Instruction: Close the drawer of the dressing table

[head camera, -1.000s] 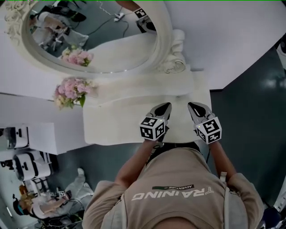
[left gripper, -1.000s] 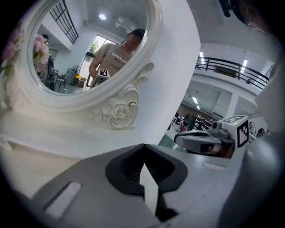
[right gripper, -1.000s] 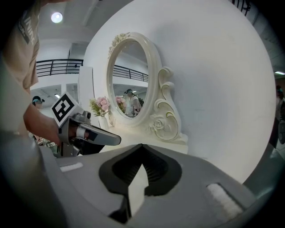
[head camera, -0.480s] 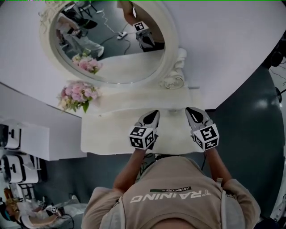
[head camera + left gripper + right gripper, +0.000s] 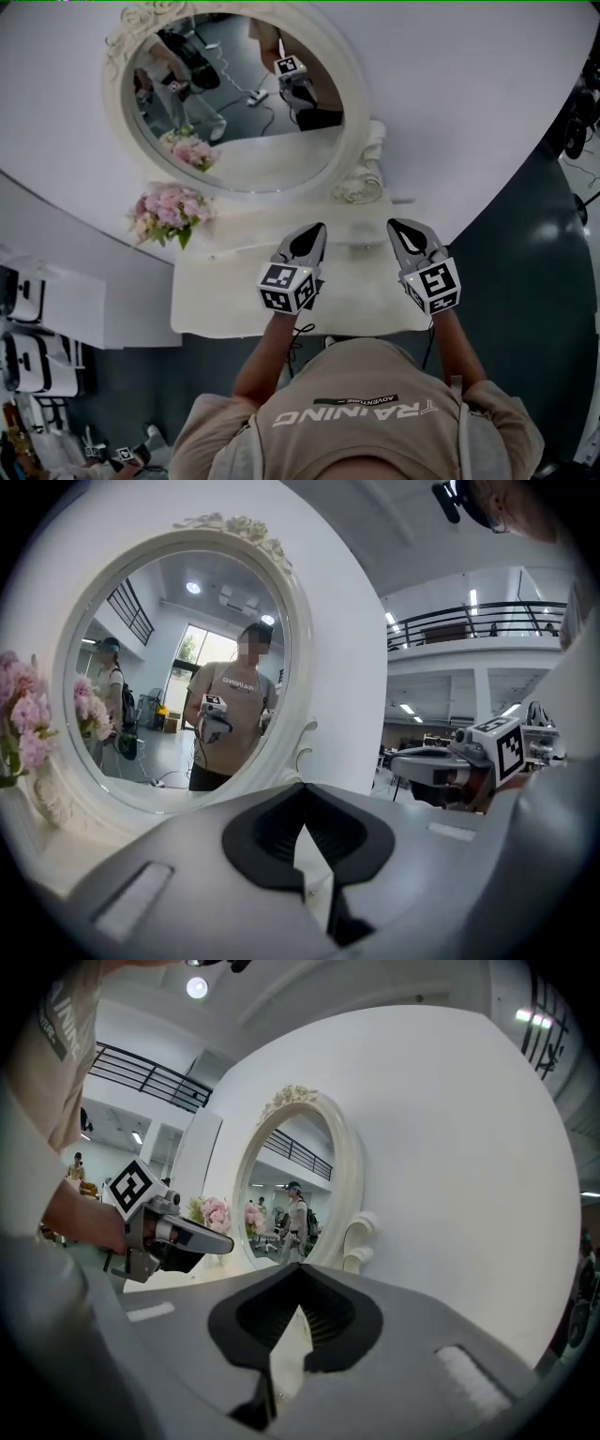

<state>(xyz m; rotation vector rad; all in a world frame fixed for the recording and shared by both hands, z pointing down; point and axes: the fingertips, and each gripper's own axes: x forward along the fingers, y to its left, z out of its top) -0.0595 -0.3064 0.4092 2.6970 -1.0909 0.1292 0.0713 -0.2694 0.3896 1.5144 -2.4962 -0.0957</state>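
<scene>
The left claw [image 5: 315, 230] and the right claw [image 5: 400, 226] are side by side over the tabletop [image 5: 216, 302], near each other but apart. Beyond their tips, at the tabletop's back, the mirror [image 5: 234, 103] stands against the wall [image 5: 469, 94]. The flowers [image 5: 171, 212] stand well left of the left claw, at the mirror's lower left edge.

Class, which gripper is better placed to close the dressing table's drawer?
Left, slightly: the left gripper hangs over the tabletop centre, the right gripper near its right end. Both are shut and empty; the drawer is out of sight.
</scene>
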